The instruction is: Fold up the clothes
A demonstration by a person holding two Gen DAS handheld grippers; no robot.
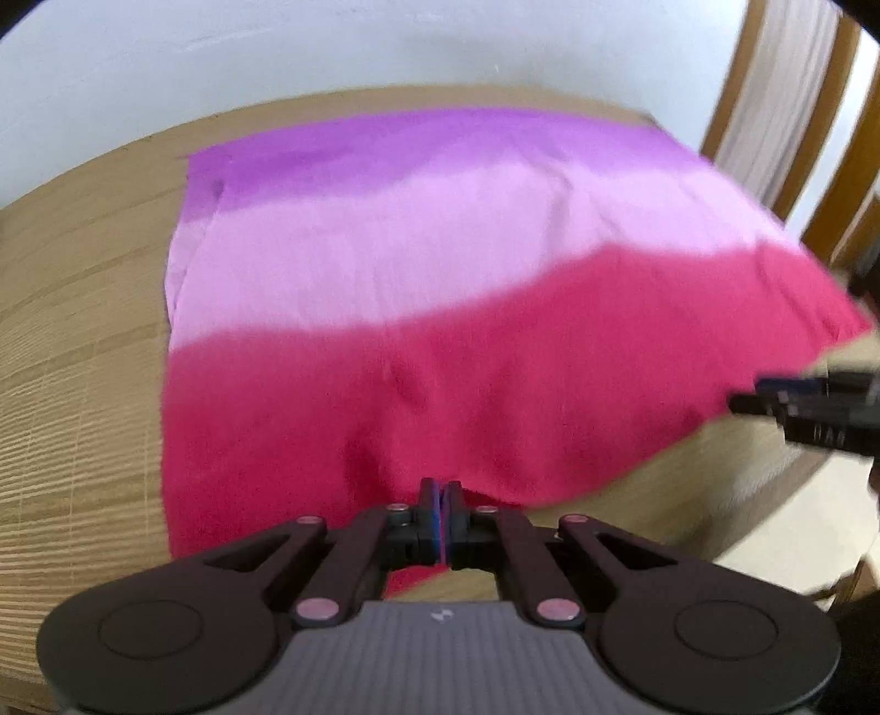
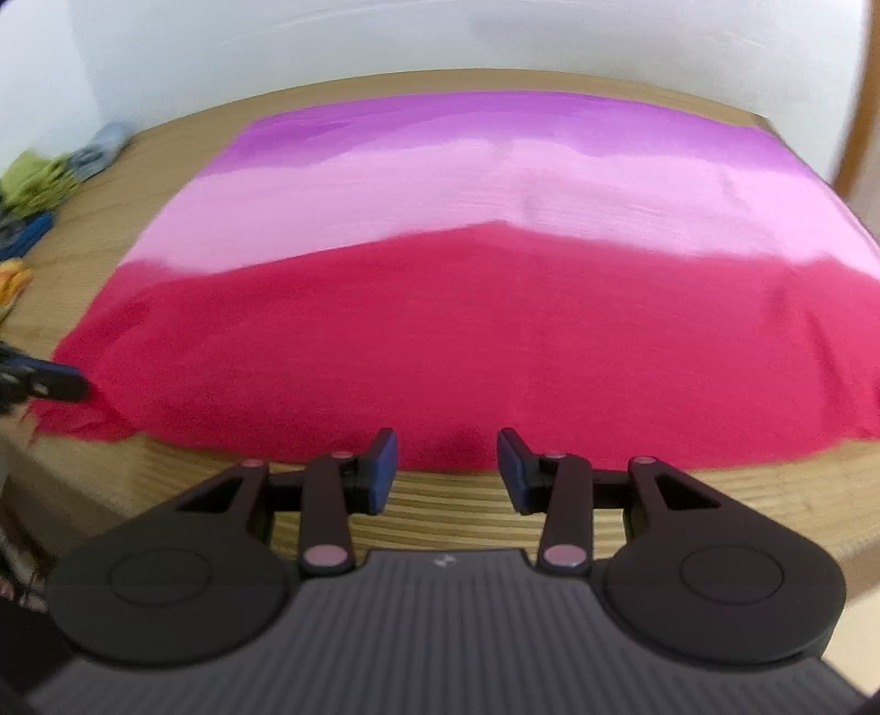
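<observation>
A cloth in three bands, purple, pale pink and crimson (image 1: pixel 440 308), lies spread on a wooden table (image 1: pixel 77 330). My left gripper (image 1: pixel 441 489) is shut on the cloth's near crimson edge. In the right wrist view the same cloth (image 2: pixel 440 330) fills the table, and my right gripper (image 2: pixel 446 448) is open just before its near edge, holding nothing. The right gripper shows at the right of the left wrist view (image 1: pixel 770 401). The left gripper shows at the left of the right wrist view (image 2: pixel 55 382), at the cloth's corner.
A pile of other clothes, green, blue and orange (image 2: pixel 38 181), lies at the table's far left. A white wall (image 2: pixel 440 33) stands behind the table. A wooden frame with a curtain (image 1: pixel 781 110) stands at the right. The table's front edge (image 2: pixel 440 511) is just below my right gripper.
</observation>
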